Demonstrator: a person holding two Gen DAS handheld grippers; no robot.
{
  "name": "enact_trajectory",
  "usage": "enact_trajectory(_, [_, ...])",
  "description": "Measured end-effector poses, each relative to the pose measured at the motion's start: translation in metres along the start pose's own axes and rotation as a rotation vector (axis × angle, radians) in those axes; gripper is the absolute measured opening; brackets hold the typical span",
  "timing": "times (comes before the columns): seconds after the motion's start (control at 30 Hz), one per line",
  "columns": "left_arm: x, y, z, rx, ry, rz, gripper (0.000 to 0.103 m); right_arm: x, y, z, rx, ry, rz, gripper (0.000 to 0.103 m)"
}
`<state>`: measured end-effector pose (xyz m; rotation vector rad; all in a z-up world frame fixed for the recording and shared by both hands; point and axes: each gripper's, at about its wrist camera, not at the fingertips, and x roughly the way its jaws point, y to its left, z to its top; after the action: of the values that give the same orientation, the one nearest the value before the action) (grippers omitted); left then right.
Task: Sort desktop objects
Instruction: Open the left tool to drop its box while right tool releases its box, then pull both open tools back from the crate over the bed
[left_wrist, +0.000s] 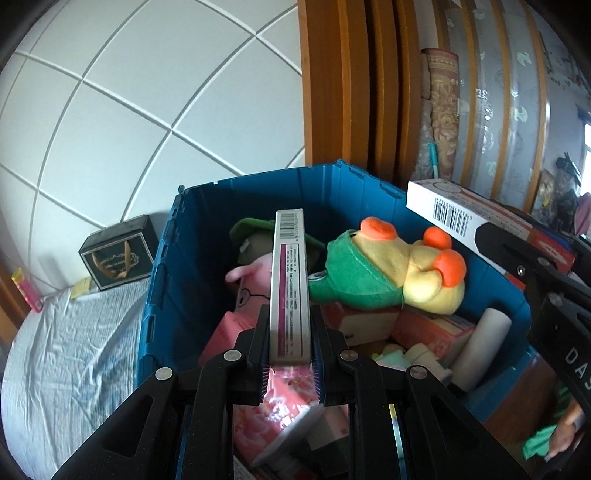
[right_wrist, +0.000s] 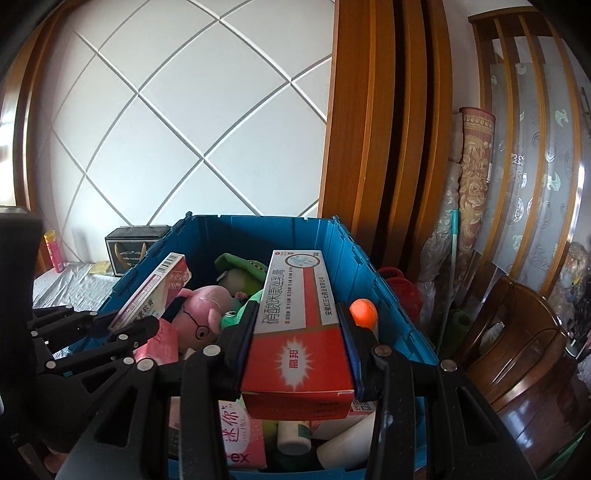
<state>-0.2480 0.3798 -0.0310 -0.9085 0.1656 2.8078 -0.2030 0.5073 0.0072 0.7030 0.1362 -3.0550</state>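
Observation:
My left gripper (left_wrist: 290, 325) is shut on a narrow silver and pink box (left_wrist: 289, 284), held edge-up over the blue crate (left_wrist: 162, 266). My right gripper (right_wrist: 297, 325) is shut on a red and white medicine box (right_wrist: 299, 325), held flat above the same crate (right_wrist: 354, 258). Each gripper and its box shows in the other's view: the right one (left_wrist: 461, 218) at the crate's right rim, the left one (right_wrist: 155, 291) at the crate's left side. The crate holds a yellow and green plush (left_wrist: 388, 269), a pink pig plush (right_wrist: 199, 310), pink packets, cartons and white tubes.
The crate stands on a surface with a wrinkled striped cloth (left_wrist: 74, 350). A black gift box (left_wrist: 118, 254) and a pink tube (right_wrist: 53, 253) stand by the white tiled wall. Wooden frames, rolled rugs (right_wrist: 472, 192) and a wooden chair (right_wrist: 517, 350) are on the right.

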Motion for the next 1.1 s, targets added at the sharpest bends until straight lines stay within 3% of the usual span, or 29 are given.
enact_trajectory(0.03, [0.0, 0.0, 0.0, -0.001, -0.007, 0.008, 0.021, 0.002, -0.001, 0.001, 0.001, -0.001, 0.002, 0.04])
enact_trajectory(0.1, [-0.001, 0.0, 0.002, -0.005, -0.021, 0.012, 0.046, 0.007, -0.002, 0.002, -0.006, -0.001, 0.012, 0.04])
enact_trajectory(0.13, [-0.002, 0.0, 0.002, -0.009, -0.028, 0.011, 0.075, 0.009, -0.002, 0.003, -0.01, 0.002, 0.02, 0.04])
enact_trajectory(0.17, [-0.003, 0.0, 0.003, -0.011, -0.039, 0.013, 0.089, 0.01, -0.003, 0.003, -0.007, 0.001, 0.017, 0.04])
enact_trajectory(0.23, [-0.008, -0.001, 0.003, 0.005, -0.074, 0.029, 0.089, 0.014, -0.005, 0.003, 0.001, -0.002, 0.01, 0.049])
enact_trajectory(0.3, [-0.007, -0.001, 0.004, 0.013, -0.068, 0.03, 0.089, 0.017, -0.011, 0.002, 0.02, -0.005, -0.009, 0.083])
enact_trajectory(0.37, [-0.004, 0.0, 0.005, 0.009, -0.057, 0.027, 0.09, 0.019, -0.014, 0.002, 0.023, -0.008, -0.011, 0.091])
enact_trajectory(0.43, [-0.002, 0.003, 0.005, 0.005, -0.046, 0.031, 0.091, 0.019, -0.015, 0.003, 0.02, -0.008, -0.019, 0.092])
enact_trajectory(0.5, [-0.001, 0.006, 0.005, -0.003, -0.042, 0.028, 0.097, 0.02, -0.015, 0.003, 0.017, -0.006, -0.02, 0.1])
enact_trajectory(0.57, [-0.003, 0.009, 0.005, -0.014, -0.045, 0.028, 0.102, 0.019, -0.012, 0.003, 0.01, -0.01, -0.021, 0.101])
enact_trajectory(0.87, [-0.022, 0.037, -0.007, -0.073, -0.063, 0.046, 0.102, 0.012, 0.002, 0.001, 0.037, -0.006, 0.009, 0.103])
enact_trajectory(1.1, [-0.06, 0.072, -0.028, -0.093, -0.096, 0.08, 0.102, -0.012, 0.029, -0.011, 0.061, 0.01, 0.039, 0.103])
